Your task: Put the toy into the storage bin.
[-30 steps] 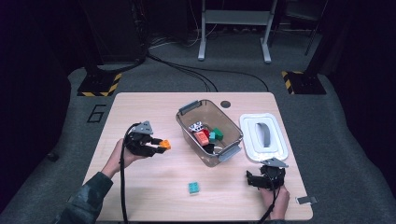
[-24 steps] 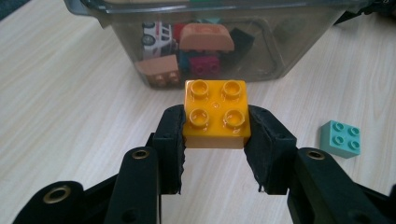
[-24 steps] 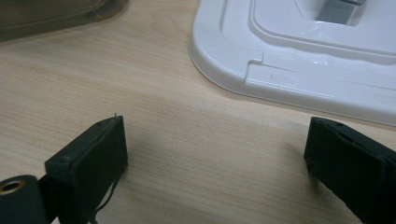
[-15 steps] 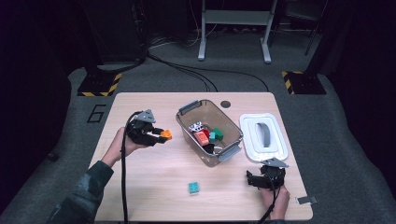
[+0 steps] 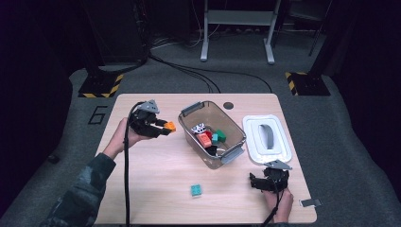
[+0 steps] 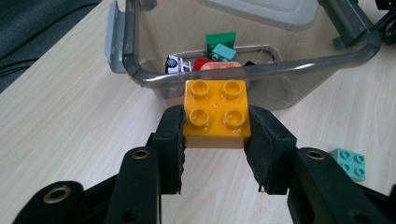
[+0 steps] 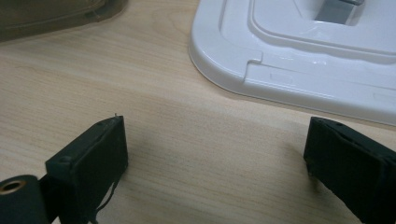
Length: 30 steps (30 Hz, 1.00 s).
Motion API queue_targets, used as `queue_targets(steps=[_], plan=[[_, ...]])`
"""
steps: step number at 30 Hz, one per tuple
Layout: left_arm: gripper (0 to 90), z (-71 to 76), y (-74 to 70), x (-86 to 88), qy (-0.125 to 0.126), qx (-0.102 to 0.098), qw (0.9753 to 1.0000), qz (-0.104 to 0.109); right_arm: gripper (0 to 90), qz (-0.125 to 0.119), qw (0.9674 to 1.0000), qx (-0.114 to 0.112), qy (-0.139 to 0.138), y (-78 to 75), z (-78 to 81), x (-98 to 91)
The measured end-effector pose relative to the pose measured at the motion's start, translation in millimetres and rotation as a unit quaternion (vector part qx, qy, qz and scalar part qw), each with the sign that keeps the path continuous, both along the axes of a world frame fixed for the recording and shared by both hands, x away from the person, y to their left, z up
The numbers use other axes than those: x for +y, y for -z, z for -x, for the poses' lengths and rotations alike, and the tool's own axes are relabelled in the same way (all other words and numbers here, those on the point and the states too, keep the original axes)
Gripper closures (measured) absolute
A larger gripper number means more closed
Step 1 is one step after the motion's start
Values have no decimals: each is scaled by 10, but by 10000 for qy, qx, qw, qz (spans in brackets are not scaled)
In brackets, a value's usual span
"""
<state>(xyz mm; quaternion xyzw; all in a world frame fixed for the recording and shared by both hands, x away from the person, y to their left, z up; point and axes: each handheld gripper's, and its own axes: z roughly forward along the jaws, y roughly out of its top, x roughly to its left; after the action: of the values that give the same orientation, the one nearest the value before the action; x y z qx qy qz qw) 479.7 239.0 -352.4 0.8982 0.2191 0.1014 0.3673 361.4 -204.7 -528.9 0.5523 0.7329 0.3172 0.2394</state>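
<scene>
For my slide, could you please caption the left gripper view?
Left gripper clamps an orange four-stud brick just short of the clear bin of bricks.

left gripper: clamped on orange brick | bin just beyond, holding bricks | teal brick at right on table

Bin wall blocks ahead; table apparently open leftward.
</scene>
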Motion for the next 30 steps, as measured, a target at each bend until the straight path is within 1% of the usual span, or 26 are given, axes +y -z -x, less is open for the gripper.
queue_targets(steps=[1, 4, 5, 7, 8, 9, 11, 13, 14, 15, 17, 18, 19, 22, 23, 28, 29, 30], plan=[[591, -14, -29, -11, 32, -11, 10000, -50, 53, -1, 10000, -1, 0, 0, 0, 0], [591, -44, -99, -58, 35, -24, 10000, -86, 52, 8, 10000, -2, -2, 1, -2, -2], [591, -57, -119, -75, 46, -68, 9999, -136, 52, 7, 10000, -1, -1, 0, -2, -1], [590, -91, -163, -101, 78, -76, 9997, -225, 52, 6, 10000, -2, 0, 1, -2, -1], [591, -98, -173, -115, 50, -63, 9997, -224, 52, 6, 10000, 1, 0, 0, -2, -1], [590, -115, -192, -128, 68, -80, 9996, -269, 52, 7, 10000, -1, -2, 0, -2, -2], [590, -142, -224, -165, 97, -25, 9994, -339, 52, 3, 10000, 1, 0, 0, -2, -1], [590, -165, -243, -192, 88, -39, 9992, -379, 51, 5, 10000, 1, 0, 0, -2, -1], [591, -178, -251, -210, 83, -10, 9993, -376, 52, 4, 10000, 1, -1, 0, -2, -1], [590, -191, -260, -229, 83, -14, 9991, -423, 52, 4, 10000, 0, -2, 1, -2, -1], [590, -227, -272, -266, 128, 42, 9986, -515, 52, 4, 10000, 1, -2, 1, -2, -2], [591, -250, -274, -291, 115, 10, 9983, -577, 51, 3, 10000, 3, 0, 0, -2, -1], [590, -262, -275, -305, 121, 59, 9981, -595, 51, 3, 10000, 1, -2, 0, -2, -1], [591, -320, -287, -359, 118, 79, 9974, -702, 52, 4, 10000, 1, -1, 1, -2, -1], [590, -345, -287, -390, 137, 132, 9971, -741, 51, 3, 10000, 1, 0, 0, -2, -1], [590, -419, -263, -510, 149, 188, 9954, -932, 52, 1, 10000, 0, -7, 1, -3, -2], [590, -434, -259, -532, 171, 242, 9951, -942, 52, 6, 10000, 0, -4, 1, -2, -2], [590, -447, -256, -549, 181, 255, 9948, -972, 52, 5, 10000, -4, -11, 1, -3, -2]])
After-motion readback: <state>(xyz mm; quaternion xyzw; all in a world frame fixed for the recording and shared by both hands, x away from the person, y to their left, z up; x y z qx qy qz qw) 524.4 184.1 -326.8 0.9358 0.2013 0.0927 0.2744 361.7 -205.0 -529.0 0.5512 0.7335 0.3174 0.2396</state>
